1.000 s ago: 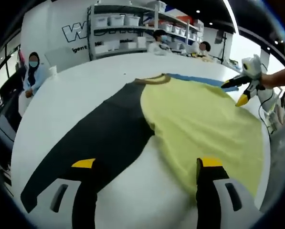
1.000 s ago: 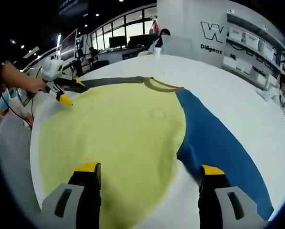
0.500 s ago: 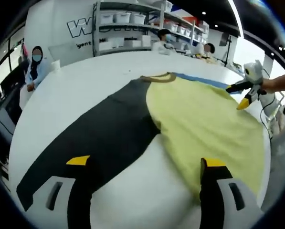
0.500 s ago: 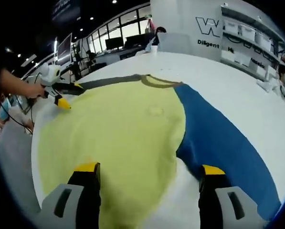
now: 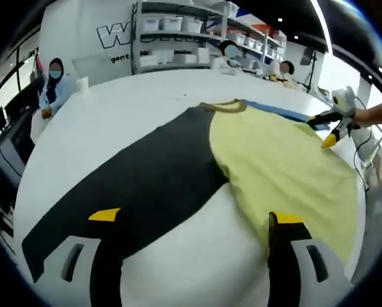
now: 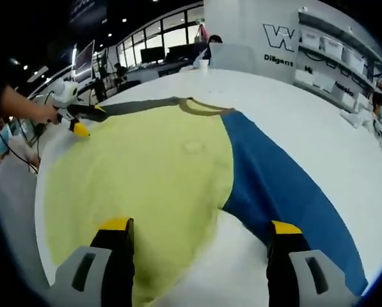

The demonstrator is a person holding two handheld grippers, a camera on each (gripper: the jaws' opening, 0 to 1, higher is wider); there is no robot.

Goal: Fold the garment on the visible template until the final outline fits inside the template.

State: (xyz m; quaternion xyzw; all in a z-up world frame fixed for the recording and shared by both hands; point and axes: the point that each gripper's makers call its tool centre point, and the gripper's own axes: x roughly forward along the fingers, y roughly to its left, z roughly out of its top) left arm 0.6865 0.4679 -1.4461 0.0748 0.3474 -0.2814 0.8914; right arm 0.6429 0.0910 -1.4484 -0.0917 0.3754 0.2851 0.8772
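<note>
**Here: garment spread flat, both grippers poised at its hem**

The long-sleeved shirt (image 6: 146, 173) lies flat on the white table (image 6: 293, 109), yellow body ahead of both grippers, dark sleeve (image 5: 133, 185) before the left gripper (image 5: 194, 217), blue sleeve (image 6: 280, 185) before the right gripper (image 6: 197, 225). Both stand with jaws apart, holding nothing, probably ready for a first fold. No template outline is discernible.

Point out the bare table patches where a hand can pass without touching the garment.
Bare white table lies beyond the black sleeve, toward the shelves, and past the blue sleeve on its far side. A small bare wedge sits between the left gripper jaws. The yellow body covers the middle.
</note>
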